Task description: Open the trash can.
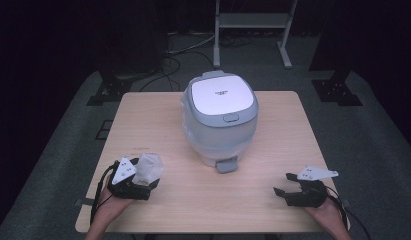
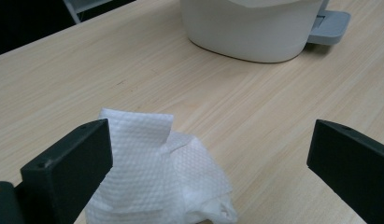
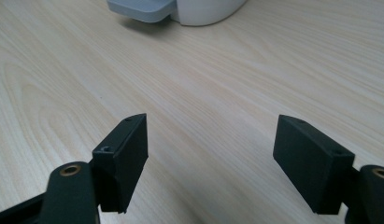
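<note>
Both grippers, left [image 1: 138, 176] and right [image 1: 285, 184], gape wide at lower frame; we judge the tissue [image 2: 161, 177] ungrasped, cooker [image 1: 220, 117] untouched.

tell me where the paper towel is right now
The paper towel lies crumpled on the table at the near left in the high view, between the open jaws of the left gripper, left and nearer than the rice cooker.

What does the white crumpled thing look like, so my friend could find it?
Start at the big white cooker in the middle of the table. Look toward the near left corner, at the left gripper. The tissue lies between its open jaws: soft, white, dimpled, crumpled.
</note>
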A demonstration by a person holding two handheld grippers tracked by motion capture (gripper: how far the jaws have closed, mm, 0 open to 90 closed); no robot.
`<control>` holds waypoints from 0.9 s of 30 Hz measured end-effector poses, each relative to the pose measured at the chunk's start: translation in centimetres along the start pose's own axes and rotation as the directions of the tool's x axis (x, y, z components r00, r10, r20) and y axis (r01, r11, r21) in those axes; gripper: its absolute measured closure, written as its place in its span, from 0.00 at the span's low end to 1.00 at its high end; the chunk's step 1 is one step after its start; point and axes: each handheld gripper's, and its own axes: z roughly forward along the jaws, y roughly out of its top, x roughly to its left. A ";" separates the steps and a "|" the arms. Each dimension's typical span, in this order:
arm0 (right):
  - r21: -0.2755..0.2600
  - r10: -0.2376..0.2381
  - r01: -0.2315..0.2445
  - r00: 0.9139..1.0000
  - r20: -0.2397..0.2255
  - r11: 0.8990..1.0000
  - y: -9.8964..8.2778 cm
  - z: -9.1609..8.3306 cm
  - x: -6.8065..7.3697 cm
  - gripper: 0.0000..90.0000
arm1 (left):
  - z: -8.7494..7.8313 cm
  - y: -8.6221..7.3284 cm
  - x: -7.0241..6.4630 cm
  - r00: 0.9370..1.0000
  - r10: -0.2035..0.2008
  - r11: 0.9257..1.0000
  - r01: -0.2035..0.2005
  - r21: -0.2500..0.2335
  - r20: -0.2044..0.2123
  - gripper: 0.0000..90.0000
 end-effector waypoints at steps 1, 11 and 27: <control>0.000 0.000 0.000 1.000 0.000 1.000 0.0 0.0 0.0 0.28 | 0.0 0.0 0.0 1.000 0.000 1.000 0.000 0.000 0.000 0.00; 0.003 -0.026 0.026 0.998 -0.050 1.000 2.1 1.2 0.2 0.28 | -0.1 -0.1 0.2 1.000 -0.012 1.000 0.012 0.002 -0.001 0.00; 0.003 -0.118 0.119 0.986 -0.116 0.993 6.3 4.2 2.1 0.33 | -0.2 -0.3 0.3 1.000 -0.012 1.000 0.012 0.008 0.002 0.00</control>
